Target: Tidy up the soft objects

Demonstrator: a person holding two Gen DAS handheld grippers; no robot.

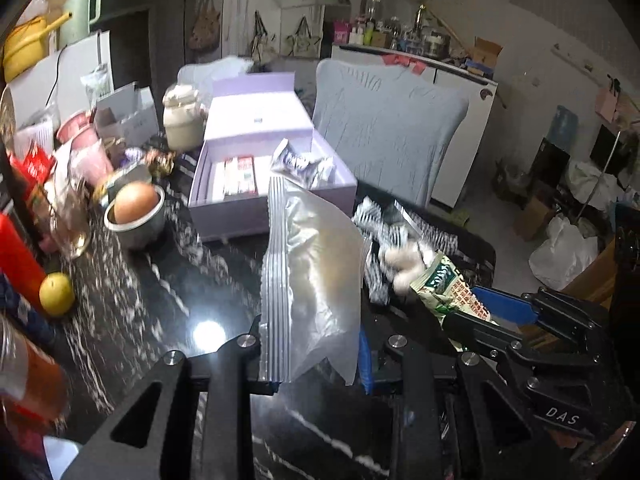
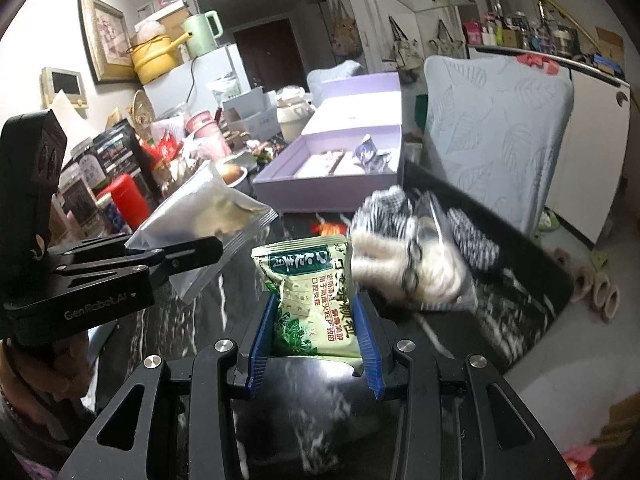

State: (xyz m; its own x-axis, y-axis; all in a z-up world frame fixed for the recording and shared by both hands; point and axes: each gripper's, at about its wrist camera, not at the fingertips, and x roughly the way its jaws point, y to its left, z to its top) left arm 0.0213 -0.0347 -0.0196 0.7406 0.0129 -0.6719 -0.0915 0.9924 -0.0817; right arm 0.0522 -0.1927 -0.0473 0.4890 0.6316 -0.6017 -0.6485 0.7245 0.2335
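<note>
While the silver foil pouch (image 1: 308, 280) stands upright between the closed fingers of the left gripper (image 1: 316, 376), pinched at its lower edge, the green printed sachet (image 2: 310, 304) sits clamped between the blue pads (image 2: 262, 344) of the right gripper (image 2: 314, 354), whose jaws stand narrow around it. Both packets are raised above the black marbled table (image 1: 160, 288). Just beyond the right gripper lies a blurred heap of black-and-white packets (image 2: 404, 248), some in clear wrap. Further ahead of both grippers, an open lilac box (image 1: 272, 164) rests on the table with a few packets inside. Left of the left gripper stand a metal bowl with an egg (image 1: 134, 210) and a yellow fruit (image 1: 57, 294). Behind the box is a chair with a pale blue cover (image 1: 384, 128).
</note>
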